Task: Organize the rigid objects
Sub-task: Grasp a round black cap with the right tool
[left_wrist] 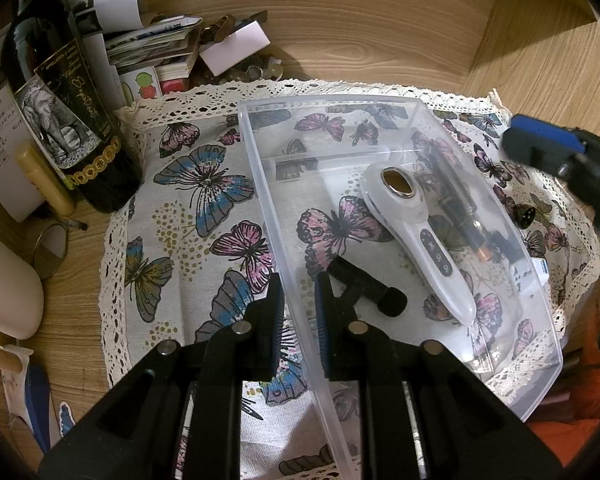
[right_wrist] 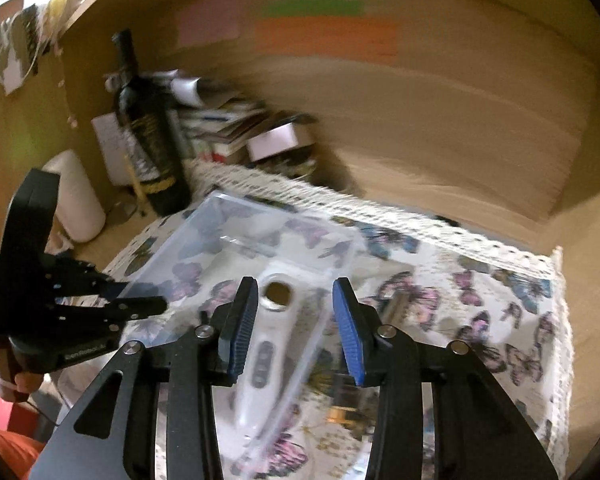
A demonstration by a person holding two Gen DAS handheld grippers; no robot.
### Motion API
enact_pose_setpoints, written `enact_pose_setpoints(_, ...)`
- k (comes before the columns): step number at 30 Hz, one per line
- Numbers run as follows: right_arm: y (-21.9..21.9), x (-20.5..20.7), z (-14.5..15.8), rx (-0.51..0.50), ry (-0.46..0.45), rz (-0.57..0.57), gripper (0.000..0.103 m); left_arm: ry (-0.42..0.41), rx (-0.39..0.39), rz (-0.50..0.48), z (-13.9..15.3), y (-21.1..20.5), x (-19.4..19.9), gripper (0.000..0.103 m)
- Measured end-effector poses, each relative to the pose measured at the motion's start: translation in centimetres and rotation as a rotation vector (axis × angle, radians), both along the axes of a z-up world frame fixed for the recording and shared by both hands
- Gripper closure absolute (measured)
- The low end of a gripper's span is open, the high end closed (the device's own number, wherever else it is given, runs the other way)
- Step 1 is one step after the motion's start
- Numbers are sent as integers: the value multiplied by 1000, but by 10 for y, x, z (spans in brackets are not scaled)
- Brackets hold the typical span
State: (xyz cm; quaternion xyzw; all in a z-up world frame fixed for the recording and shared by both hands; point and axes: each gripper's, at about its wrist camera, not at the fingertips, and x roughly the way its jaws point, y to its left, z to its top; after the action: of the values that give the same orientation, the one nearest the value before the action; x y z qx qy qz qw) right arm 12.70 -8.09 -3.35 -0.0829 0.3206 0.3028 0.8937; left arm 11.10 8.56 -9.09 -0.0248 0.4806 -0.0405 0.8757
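Observation:
A clear plastic bin point(left_wrist: 512, 364) sits on a butterfly-print cloth point(left_wrist: 204, 208). Inside lie a white handheld device with a gold oval head point(left_wrist: 424, 232), a black cylindrical piece point(left_wrist: 364, 284) and a dark pen-like object point(left_wrist: 464, 208). My left gripper point(left_wrist: 298, 312) straddles the bin's left wall, one finger each side, closed on it. My right gripper point(right_wrist: 296, 324) is open and empty, hovering above the white device point(right_wrist: 260, 344) over the bin's right side point(right_wrist: 228, 224). The right view is motion-blurred. The right gripper also shows at the far right of the left wrist view point(left_wrist: 560, 156).
A dark wine bottle point(left_wrist: 68, 112) stands at the cloth's left edge, beside a yellow tube point(left_wrist: 48, 180) and a stack of papers and cards point(left_wrist: 156, 48). A white roll point(right_wrist: 76, 196) lies further left. Wooden shelf walls point(left_wrist: 380, 20) enclose the back and right.

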Motion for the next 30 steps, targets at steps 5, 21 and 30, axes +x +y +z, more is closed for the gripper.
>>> enact_pose_setpoints(5, -37, 5, 3, 3, -13, -116, 65, 0, -1, 0, 0, 0, 0, 88)
enact_pose_setpoints(21, -120, 28, -73, -50, 187, -395, 63, -2, -2, -1, 0, 2, 1, 88)
enact_pose_setpoints(30, -122, 31, -101, -64, 256, -399, 63, -2, -2, -1, 0, 1, 1, 88)
